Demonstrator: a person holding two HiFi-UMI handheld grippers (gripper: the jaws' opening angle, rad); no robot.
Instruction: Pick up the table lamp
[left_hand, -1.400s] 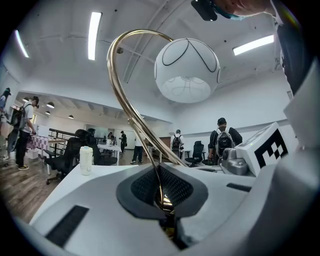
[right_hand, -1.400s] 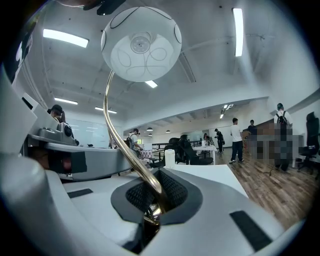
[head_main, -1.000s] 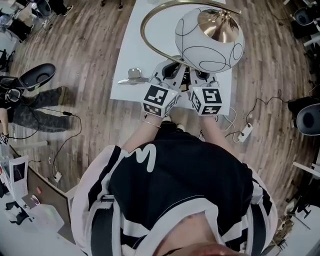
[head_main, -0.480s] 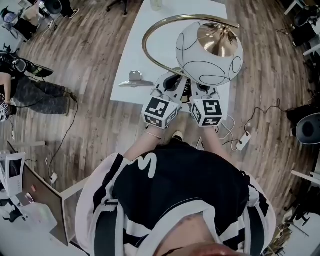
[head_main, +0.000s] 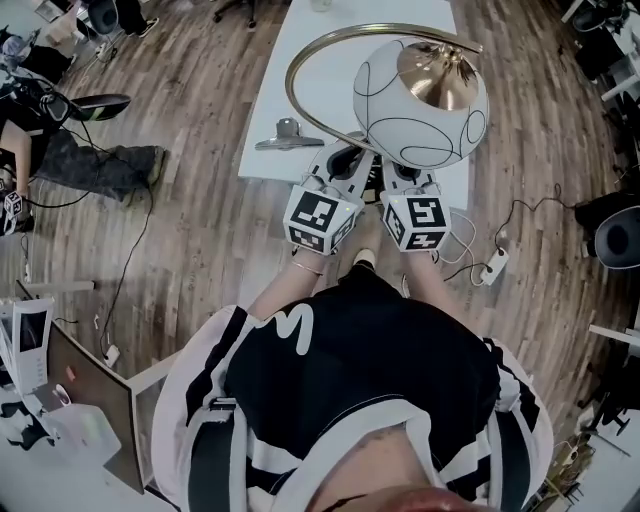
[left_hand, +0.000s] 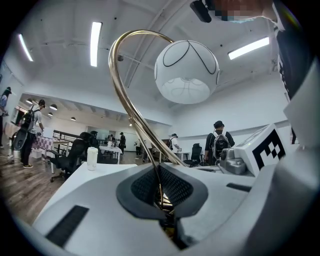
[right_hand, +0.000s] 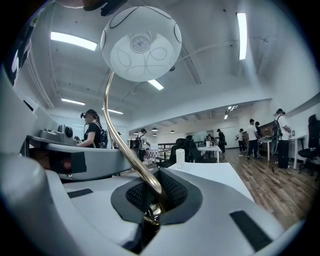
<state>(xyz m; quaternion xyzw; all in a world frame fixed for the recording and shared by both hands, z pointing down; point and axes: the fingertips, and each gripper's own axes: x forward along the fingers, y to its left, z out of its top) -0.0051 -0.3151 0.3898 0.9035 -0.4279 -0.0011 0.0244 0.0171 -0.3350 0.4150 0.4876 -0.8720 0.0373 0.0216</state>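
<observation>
**Both grippers clamped on the lamp stem**

You've got the table lamp (head_main: 420, 95) pinched from both sides, low on its brass stem (head_main: 300, 70). Left gripper (head_main: 340, 170) – jaws closed, the thin brass running up between the pads in the left gripper view (left_hand: 161, 200). Right gripper (head_main: 400, 175) – same, pads closed round the stem where it drops into them (right_hand: 152, 200). Both grippers sit side by side, marker cubes toward you, pointing level at the far side.

From the grip the stem arcs up, out to the left and back over, ending in the white globe shade w/ thin black lines (left_hand: 186, 71) and a brass cap. The shade hangs right above the jaws, so in the head view it hides the lamp's foot; can't tell if the foot touches anything.

The lamp is over the near edge of the white table (head_main: 330, 40). On the table, left of the lamp & apart from it, lies a metal clip (head_main: 285, 133). At the far end stands a small white bottle (right_hand: 180, 156).

Wood floor (head_main: 200, 230) all round; a power strip (head_main: 493, 266) w/ cable lies near right. People (right_hand: 93, 129) stand around the room beyond the table.
</observation>
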